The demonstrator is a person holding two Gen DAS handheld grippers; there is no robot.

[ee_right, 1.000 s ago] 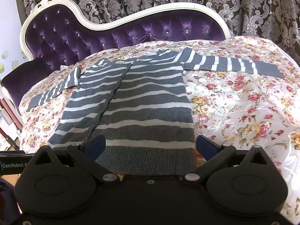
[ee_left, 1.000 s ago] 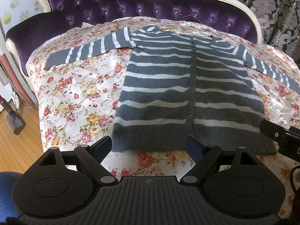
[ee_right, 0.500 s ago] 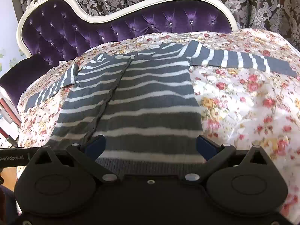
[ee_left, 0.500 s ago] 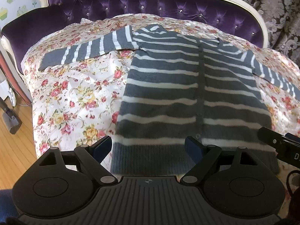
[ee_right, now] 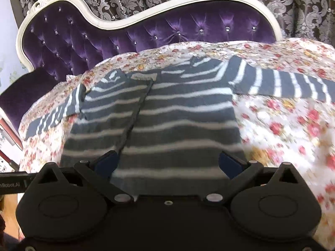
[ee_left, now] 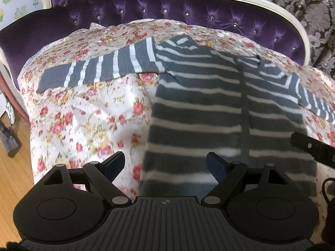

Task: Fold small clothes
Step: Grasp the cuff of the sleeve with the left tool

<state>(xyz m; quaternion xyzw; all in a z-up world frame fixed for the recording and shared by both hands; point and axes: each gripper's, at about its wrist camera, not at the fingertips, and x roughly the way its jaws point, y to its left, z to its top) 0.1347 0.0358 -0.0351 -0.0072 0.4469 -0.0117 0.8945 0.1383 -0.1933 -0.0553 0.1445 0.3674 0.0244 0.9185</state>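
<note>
you are at the approach, before any fold is made. the striped cardigan (ee_left: 209, 108) lies flat and face up on the floral bed cover (ee_left: 83, 121), its collar toward the purple headboard (ee_left: 188, 10) at 12 o'clock and its ribbed hem toward you at 6 o'clock. both sleeves are spread out: the left sleeve (ee_left: 100, 71) runs off toward 9 o'clock in the left wrist view, the right sleeve (ee_right: 282, 81) toward 3 o'clock in the right wrist view.

your left tongs (ee_left: 165, 165) are spread wide and hold nothing; they hang over the cardigan's lower left edge, one finger over the cover, the other over the knit. your right tongs (ee_right: 168, 163) are also spread wide and empty, over the lower right half of the garment, with the button placket just at 11 o'clock of them. whether either finger touches the cloth you cannot tell through the blur.

the next move, as i judge it, calls for picking grip points: a sleeve, or a side edge. bring the tongs low enough to catch only the cardigan, not the cover beneath, then pinch and carry the cloth toward the placket.
</note>
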